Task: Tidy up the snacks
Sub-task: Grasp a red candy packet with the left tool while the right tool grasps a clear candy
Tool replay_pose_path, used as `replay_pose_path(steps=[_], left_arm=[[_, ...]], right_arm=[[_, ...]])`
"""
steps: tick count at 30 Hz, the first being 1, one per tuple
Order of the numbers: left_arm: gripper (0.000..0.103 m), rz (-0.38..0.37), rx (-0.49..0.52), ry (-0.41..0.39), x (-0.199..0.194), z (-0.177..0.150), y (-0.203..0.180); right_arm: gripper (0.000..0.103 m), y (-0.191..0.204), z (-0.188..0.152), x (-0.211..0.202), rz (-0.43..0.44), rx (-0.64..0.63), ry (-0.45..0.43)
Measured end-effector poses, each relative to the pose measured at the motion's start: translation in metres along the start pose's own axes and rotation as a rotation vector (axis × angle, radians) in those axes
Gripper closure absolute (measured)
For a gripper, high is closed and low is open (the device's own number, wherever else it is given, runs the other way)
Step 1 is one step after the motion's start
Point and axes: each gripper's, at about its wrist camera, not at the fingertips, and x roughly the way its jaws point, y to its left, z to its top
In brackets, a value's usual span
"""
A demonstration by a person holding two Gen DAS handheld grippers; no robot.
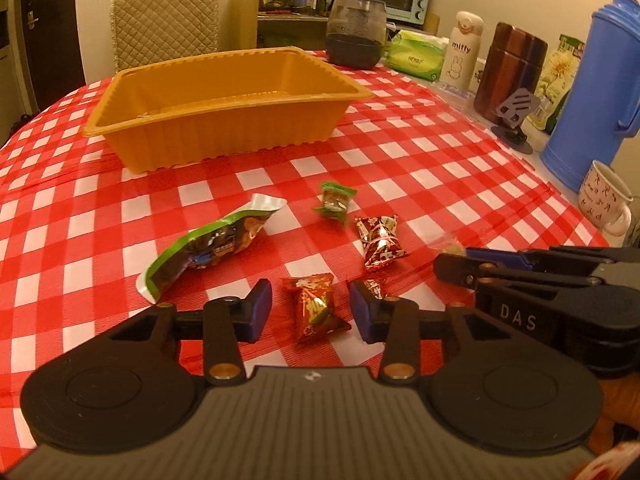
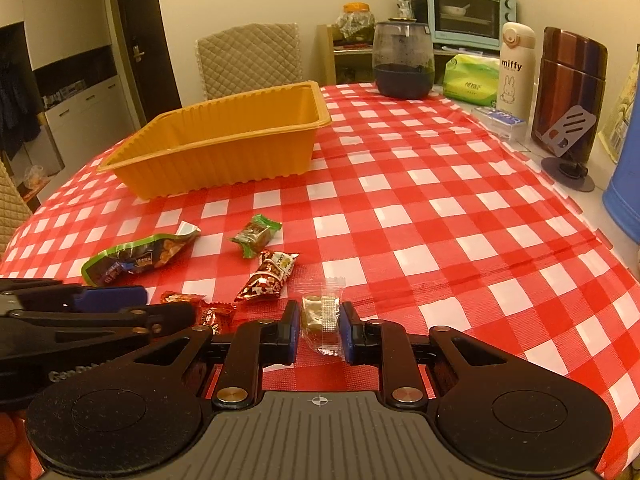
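An empty orange tray [image 1: 224, 136] [image 2: 224, 156] stands on the checked tablecloth beyond the snacks. My left gripper [image 1: 310, 312] is open around a red-wrapped candy [image 1: 316, 308], pads apart from it. Another red candy [image 1: 380, 242], a green candy [image 1: 334, 202], a long green snack pack [image 1: 208, 246] and a small red candy [image 1: 374, 286] by the right pad lie near. My right gripper [image 2: 319, 334] is closed on a clear-wrapped snack [image 2: 320, 320]. The right wrist view also shows the green candy [image 2: 256, 236], red candy [image 2: 268, 276] and snack pack [image 2: 136, 258].
Along the table's right side stand a dark jar [image 1: 356, 32], tissue pack [image 1: 418, 54], white Miffy bottle [image 1: 462, 52], brown canister [image 1: 510, 68], phone stand [image 1: 514, 120], blue jug [image 1: 592, 92] and mug [image 1: 606, 198]. A quilted chair [image 1: 166, 20] stands behind the tray.
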Motion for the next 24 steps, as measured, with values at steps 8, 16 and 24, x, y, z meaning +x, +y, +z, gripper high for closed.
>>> replay_pose_path(steps=[8, 16, 24], left_arm=[[0.084, 0.018, 0.030, 0.025, 0.005, -0.005, -0.002], [0.085, 0.042, 0.009, -0.010, -0.013, 0.002, 0.002], [0.085, 0.061, -0.023, -0.010, -0.023, 0.004, 0.007]], right_arm=[[0.082, -0.001, 0.002, 0.000, 0.011, 0.018, -0.003], [0.082, 0.000, 0.005, -0.005, 0.022, 0.019, -0.029], [0.082, 0.010, 0.007, -0.011, 0.047, -0.006, -0.050]])
